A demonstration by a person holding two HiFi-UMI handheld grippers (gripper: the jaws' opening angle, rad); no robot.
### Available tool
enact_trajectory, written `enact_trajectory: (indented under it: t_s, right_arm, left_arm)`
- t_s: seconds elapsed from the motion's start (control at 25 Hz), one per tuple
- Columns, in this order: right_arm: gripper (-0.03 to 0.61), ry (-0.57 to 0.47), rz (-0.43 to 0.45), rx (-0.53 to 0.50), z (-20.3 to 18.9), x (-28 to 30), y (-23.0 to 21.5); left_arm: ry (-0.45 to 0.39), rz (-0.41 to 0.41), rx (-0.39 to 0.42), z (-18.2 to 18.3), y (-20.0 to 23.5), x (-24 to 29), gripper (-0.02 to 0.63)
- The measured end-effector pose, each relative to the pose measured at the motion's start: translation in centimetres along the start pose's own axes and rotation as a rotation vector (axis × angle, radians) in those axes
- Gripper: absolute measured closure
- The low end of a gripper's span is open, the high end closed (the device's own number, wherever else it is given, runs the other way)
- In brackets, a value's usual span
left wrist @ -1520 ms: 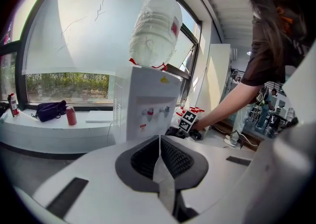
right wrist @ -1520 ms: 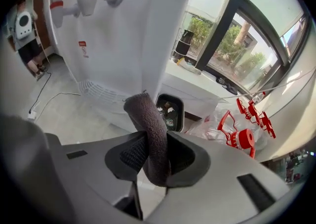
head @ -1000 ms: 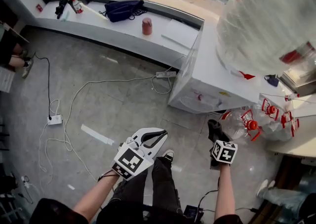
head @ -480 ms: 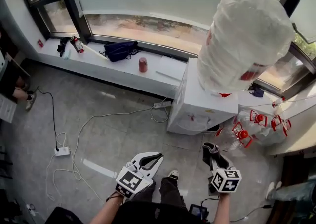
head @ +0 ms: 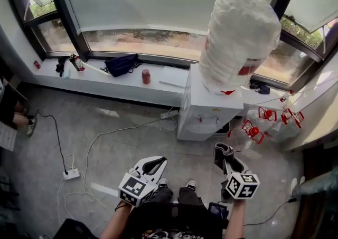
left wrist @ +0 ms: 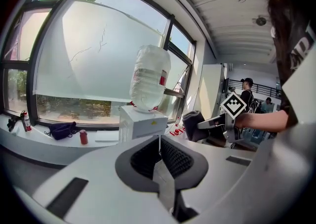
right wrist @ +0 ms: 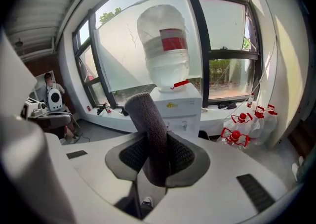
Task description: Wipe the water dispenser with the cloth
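A white water dispenser (head: 203,111) stands against the window sill, with a large wrapped bottle (head: 240,37) upside down on top. It also shows ahead in the left gripper view (left wrist: 140,121) and in the right gripper view (right wrist: 180,107). My right gripper (head: 224,158) is shut on a dark grey rolled cloth (right wrist: 148,124), which sticks up between its jaws; the cloth shows in the head view too (head: 223,154). My left gripper (head: 150,165) is shut with nothing in it. Both grippers hang well short of the dispenser, above the floor.
Spare water jugs with red caps (head: 266,122) lie on the floor right of the dispenser. On the sill (head: 113,82) are a dark bag (head: 120,64) and a red can (head: 145,76). White cables and a power strip (head: 71,173) trail over the floor at left.
The head view has tilted up: the window and the whole bottle now show, and the dispenser sits further off. Both grippers have dropped lower in the frame, still shut.
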State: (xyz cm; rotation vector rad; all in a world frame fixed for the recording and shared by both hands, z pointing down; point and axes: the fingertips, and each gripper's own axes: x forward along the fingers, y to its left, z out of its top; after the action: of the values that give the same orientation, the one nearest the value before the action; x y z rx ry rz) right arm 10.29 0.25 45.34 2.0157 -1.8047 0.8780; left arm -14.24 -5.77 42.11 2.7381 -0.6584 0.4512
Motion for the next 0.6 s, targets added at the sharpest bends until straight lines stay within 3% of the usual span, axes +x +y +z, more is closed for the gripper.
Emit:
enact_trajectory:
  t_s: [0.32, 0.6]
  right_arm:
    - [0.469, -0.024, 0.024, 0.002, 0.9, -3.4, 0.6]
    - [0.469, -0.050, 0.074, -0.003, 0.1, -7.6, -1.3]
  left_arm:
    - [-0.032, 0.006, 0.008, 1.5, -1.8, -0.7, 0.594]
    - [-0.068, 0.032, 0.054, 3.1, -6.5, -0.6, 0.594]
